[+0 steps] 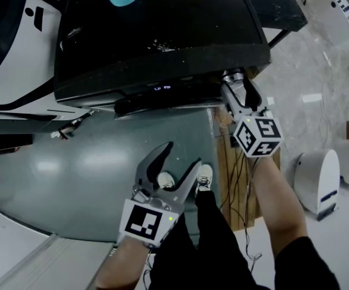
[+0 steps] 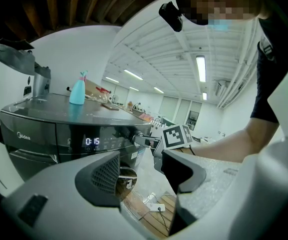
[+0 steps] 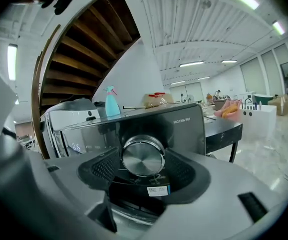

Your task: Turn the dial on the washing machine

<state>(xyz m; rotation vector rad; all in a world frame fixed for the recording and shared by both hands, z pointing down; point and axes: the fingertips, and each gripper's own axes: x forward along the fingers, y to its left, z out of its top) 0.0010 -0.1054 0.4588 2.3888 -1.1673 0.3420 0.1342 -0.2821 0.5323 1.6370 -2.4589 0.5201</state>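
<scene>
The right gripper (image 1: 234, 81) occupies the dial (image 3: 143, 155), its jaws closed against both sides. Left of it, the washing machine (image 1: 162, 35) front is unobstructed. The left gripper (image 1: 182, 154), jaws apart, hangs in free space above the grey floor (image 1: 71, 174).

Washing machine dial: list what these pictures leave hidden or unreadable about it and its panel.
- Right gripper view: setting marks around the dial are covered by the jaws shut on it.
- Right gripper view: print on the sticker below is too small.
- Head view: the dial is hidden by the right gripper and the overhanging top of the washing machine.
- Head view: the display digits are too small.
</scene>
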